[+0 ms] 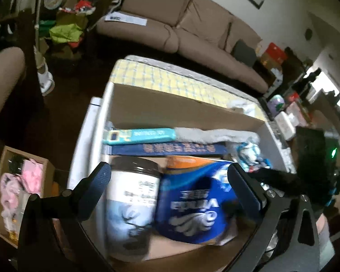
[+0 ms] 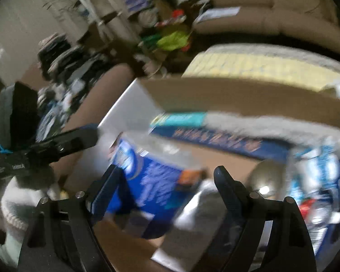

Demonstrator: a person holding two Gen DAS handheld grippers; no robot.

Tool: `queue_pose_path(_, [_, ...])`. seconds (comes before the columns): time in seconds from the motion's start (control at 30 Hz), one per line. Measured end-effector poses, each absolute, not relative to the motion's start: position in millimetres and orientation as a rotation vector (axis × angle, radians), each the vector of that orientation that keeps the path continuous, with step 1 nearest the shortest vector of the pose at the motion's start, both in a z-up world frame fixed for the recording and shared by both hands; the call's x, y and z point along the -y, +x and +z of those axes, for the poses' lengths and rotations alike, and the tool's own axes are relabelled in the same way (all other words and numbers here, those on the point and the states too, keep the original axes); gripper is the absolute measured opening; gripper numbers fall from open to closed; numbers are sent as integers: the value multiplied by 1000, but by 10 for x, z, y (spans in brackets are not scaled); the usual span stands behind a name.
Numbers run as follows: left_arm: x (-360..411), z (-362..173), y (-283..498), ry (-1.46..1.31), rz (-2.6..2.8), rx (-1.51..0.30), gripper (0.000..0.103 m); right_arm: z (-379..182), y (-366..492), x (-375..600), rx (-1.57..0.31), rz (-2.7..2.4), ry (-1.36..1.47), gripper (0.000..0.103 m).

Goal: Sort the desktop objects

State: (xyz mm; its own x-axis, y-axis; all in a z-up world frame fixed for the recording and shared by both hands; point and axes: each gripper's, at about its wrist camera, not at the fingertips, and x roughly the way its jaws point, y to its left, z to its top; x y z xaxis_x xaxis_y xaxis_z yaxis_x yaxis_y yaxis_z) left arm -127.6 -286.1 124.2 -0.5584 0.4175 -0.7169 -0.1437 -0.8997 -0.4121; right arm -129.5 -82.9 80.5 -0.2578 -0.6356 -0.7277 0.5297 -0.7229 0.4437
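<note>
A cardboard box on the table holds the sorted things. In the left wrist view my left gripper is open above the box, with a white jar with a dark lid and a blue tissue pack between its fingers. Behind them lie a dark blue book, a teal package and a grey fluffy cloth. In the blurred right wrist view my right gripper is open over the blue tissue pack; it touches nothing that I can make out. My left gripper shows at the left.
A yellow checked cloth covers the table beyond the box. A brown sofa stands behind. A small box with pink items sits on the floor at left. Blue-white packets lie at the box's right end. A silvery round object sits right.
</note>
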Motion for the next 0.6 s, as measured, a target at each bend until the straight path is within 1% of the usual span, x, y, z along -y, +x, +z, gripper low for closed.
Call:
queue_pose_path(0.07, [2809, 1230, -1283, -1252, 2448, 465, 103, 817, -1205, 905, 62, -2035, 1240, 85])
queue_pose_path(0.1, [2780, 1225, -1284, -1247, 2434, 472, 103, 824, -1182, 905, 56, -2022, 1244, 85])
queue_pose_path(0.2, [2676, 1187, -1295, -1252, 2352, 515, 103, 845, -1211, 795, 188, -1938, 1261, 85])
queue_pose_path(0.3, [2540, 1160, -1281, -1269, 2354, 461, 103, 890, -1228, 738, 252, -1898, 1256, 80])
queue_pose_path(0.33, [2537, 1139, -1276, -1271, 2345, 495, 102, 907, -1237, 707, 267, -1918, 1248, 80])
queue_pose_path(0.4, [2583, 1067, -1300, -1296, 2312, 587, 100, 898, -1275, 676, 276, -1962, 1260, 84])
queue_pose_path(0.5, [2639, 966, -1312, -1306, 2241, 708, 101, 831, -1296, 709, 259, -2029, 1272, 85])
queue_pose_path(0.57, [2644, 933, -1306, -1308, 2237, 724, 102, 735, -1291, 813, 243, -1988, 1293, 85])
queue_pose_path(0.6, [2634, 915, -1302, -1314, 2237, 722, 102, 706, -1279, 853, 226, -1990, 1303, 88])
